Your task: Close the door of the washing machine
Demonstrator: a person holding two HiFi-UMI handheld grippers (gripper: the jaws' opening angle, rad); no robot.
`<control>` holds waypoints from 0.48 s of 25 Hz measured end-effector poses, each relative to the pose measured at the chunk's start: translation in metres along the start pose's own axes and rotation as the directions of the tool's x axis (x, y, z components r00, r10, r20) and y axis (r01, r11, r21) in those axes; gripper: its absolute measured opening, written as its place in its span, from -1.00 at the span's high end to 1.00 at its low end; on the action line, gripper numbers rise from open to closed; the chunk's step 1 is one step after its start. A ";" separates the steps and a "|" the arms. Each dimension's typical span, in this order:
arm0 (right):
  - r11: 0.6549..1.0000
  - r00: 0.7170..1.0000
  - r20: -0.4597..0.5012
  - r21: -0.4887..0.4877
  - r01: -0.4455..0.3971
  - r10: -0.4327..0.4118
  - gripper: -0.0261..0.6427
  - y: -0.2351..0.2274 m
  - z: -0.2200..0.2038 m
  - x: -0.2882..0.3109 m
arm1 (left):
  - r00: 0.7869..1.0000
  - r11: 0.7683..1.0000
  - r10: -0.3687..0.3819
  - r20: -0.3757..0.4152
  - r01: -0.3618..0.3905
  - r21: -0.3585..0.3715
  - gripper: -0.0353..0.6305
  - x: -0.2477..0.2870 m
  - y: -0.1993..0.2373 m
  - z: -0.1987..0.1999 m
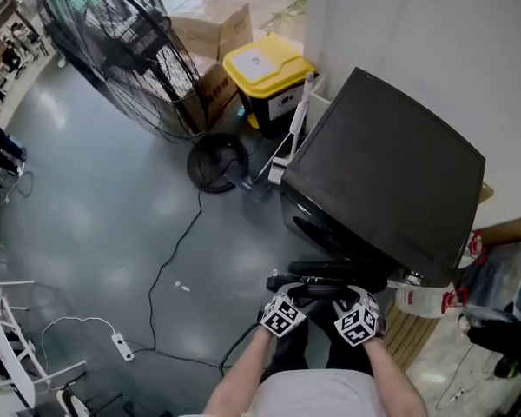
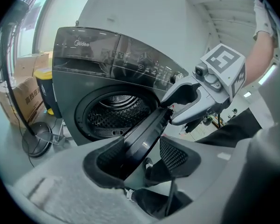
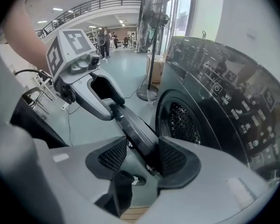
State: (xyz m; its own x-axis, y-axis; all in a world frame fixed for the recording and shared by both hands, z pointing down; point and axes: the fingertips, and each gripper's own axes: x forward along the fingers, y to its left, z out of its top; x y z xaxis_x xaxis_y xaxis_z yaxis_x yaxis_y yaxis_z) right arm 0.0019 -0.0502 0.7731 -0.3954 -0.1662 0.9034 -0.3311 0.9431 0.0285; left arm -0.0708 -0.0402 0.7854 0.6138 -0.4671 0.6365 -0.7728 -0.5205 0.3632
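Note:
A dark front-loading washing machine (image 1: 391, 172) stands at the right, its round door (image 1: 330, 272) swung open toward me. In the left gripper view the drum (image 2: 119, 113) is exposed and the door's rim (image 2: 144, 136) runs between the jaws of my left gripper (image 2: 142, 155), leaning on the left pad with a gap to the right pad (image 2: 173, 155). My right gripper (image 3: 142, 157) straddles the same rim (image 3: 137, 132), which lies against its right pad. Both grippers (image 1: 293, 295) (image 1: 346, 297) sit side by side at the door's outer edge, jaws wide.
A large floor fan (image 1: 122, 50) stands at the back left, beside a yellow-lidded bin (image 1: 265, 72) and cardboard boxes (image 1: 213, 24). A cable and power strip (image 1: 122, 346) lie on the grey floor. A white jug (image 1: 425, 301) sits right of the machine.

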 end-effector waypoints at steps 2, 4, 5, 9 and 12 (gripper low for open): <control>1.000 1.000 0.007 0.009 0.008 -0.008 0.34 -0.003 0.004 0.000 | 1.000 1.000 -0.003 0.014 0.002 0.009 0.18 0.002 0.005 0.003; 0.999 0.999 0.018 0.025 0.026 -0.026 0.34 -0.007 0.007 0.003 | 1.000 1.000 -0.006 0.028 0.006 0.018 0.17 0.005 0.009 0.007; 0.999 0.999 0.020 0.036 0.036 -0.037 0.34 -0.008 0.008 0.004 | 1.000 1.000 -0.008 0.026 0.007 0.021 0.17 0.006 0.011 0.008; 0.995 0.999 -0.002 0.086 0.047 -0.047 0.32 -0.011 0.009 0.006 | 1.000 0.999 -0.012 -0.018 0.013 0.031 0.17 0.009 0.015 0.010; 0.992 0.998 -0.024 0.111 0.060 -0.058 0.32 -0.017 0.011 0.007 | 1.000 0.999 -0.001 -0.019 0.002 0.034 0.16 0.011 0.020 0.016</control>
State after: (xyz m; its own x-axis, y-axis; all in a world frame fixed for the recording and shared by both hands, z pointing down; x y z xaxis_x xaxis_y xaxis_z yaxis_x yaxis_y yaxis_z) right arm -0.0046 -0.0706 0.7740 -0.3548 -0.2134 0.9103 -0.4472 0.8937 0.0352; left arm -0.0771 -0.0672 0.7893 0.6113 -0.4527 0.6491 -0.7657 -0.5454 0.3408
